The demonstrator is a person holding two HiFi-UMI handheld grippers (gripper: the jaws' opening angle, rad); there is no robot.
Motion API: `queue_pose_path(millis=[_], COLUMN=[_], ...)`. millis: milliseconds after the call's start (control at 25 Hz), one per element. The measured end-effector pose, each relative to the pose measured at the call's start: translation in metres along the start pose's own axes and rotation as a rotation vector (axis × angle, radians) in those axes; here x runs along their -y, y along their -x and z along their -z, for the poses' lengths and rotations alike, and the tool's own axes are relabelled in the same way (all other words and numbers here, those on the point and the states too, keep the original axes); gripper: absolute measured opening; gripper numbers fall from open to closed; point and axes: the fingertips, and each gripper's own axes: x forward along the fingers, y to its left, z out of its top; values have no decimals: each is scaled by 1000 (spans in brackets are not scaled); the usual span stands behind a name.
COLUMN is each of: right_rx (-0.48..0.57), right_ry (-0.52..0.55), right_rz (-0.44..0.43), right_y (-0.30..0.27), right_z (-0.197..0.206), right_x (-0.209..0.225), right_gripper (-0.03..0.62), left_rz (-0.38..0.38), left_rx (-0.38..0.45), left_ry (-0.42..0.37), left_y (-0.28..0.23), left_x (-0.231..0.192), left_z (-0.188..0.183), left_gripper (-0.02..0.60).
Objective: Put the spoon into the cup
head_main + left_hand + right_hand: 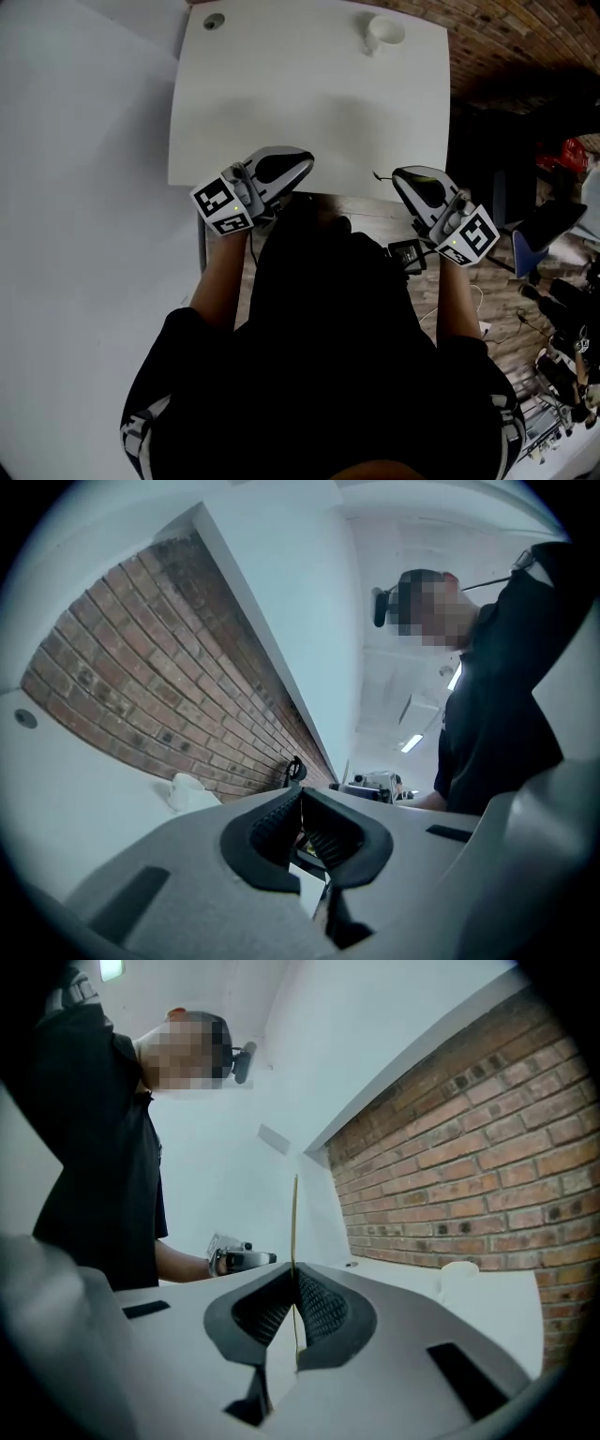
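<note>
A white cup stands at the far right of the white table; it also shows as the cup in the right gripper view and the cup in the left gripper view. My right gripper is shut on the spoon, a thin pale strip seen edge-on that sticks up out of the jaws. In the head view the right gripper hovers at the table's near right edge, the spoon's tip just beyond it. My left gripper is at the near edge; its jaws meet, with nothing seen between them.
A small round hole sits in the table's far left corner. A brick wall runs behind the table. Cluttered floor, cables and dark gear lie to the right of the table. The person's dark torso fills the near side.
</note>
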Motion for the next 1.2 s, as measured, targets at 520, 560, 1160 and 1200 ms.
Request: queue_pose_path(millis=[520, 560, 1160, 1200], right_rx=[-23, -22, 60, 67], right_ry=[44, 46, 155, 166], right_rz=[23, 13, 0, 0], right_y=[-20, -19, -7, -10], right_z=[-17, -17, -66, -70], right_x=[52, 57, 156, 161], right_gripper=[8, 8, 8, 8], left_rz=[15, 4, -80, -84], left_rx=[-113, -115, -158, -159], left_ry=[-118, -115, -121, -122], left_y=[-34, -37, -84, -85], left_x=[-36, -37, -52, -54], left_z=[-7, -6, 8, 8], left_gripper=[17, 17, 17, 17])
